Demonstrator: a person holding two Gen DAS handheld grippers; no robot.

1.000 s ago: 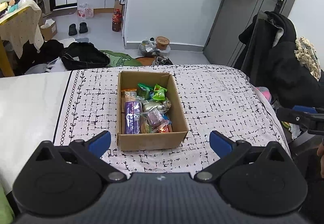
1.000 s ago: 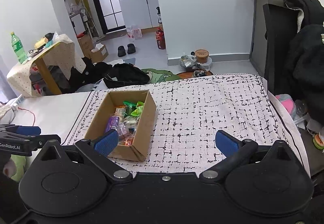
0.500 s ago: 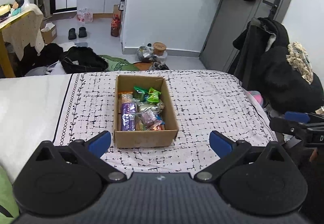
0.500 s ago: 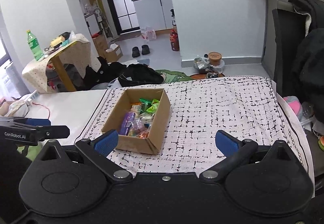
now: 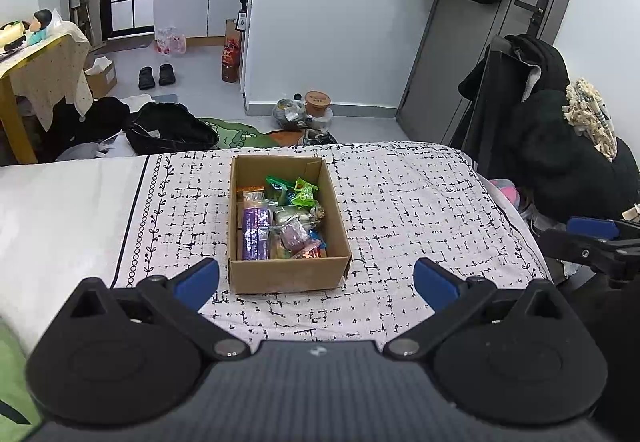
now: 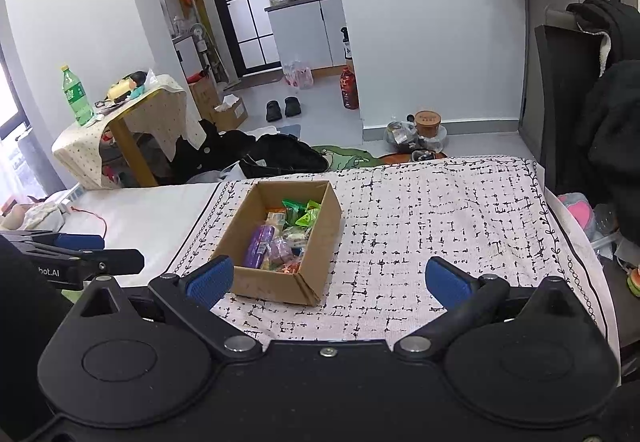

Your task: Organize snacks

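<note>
Left gripper (image 5: 316, 282) is hovering wide open, holding nothing; right gripper (image 6: 326, 280) likewise gaping empty; snacks (image 5: 280, 220) are sitting in the cardboard box (image 5: 288, 276).

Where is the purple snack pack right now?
In both wrist views, the purple snack pack lies inside the cardboard box on the patterned cloth, along the box's left wall, beside clear-wrapped snacks.

Brown cardboard box (image 5: 288, 276) holds a purple packet (image 5: 255, 232) and bright green wrappers (image 5: 305, 194) — all on a white cloth (image 5: 420, 210) with a black broken-grid print and vine border; blue gripper pads (image 5: 434, 282).
</note>
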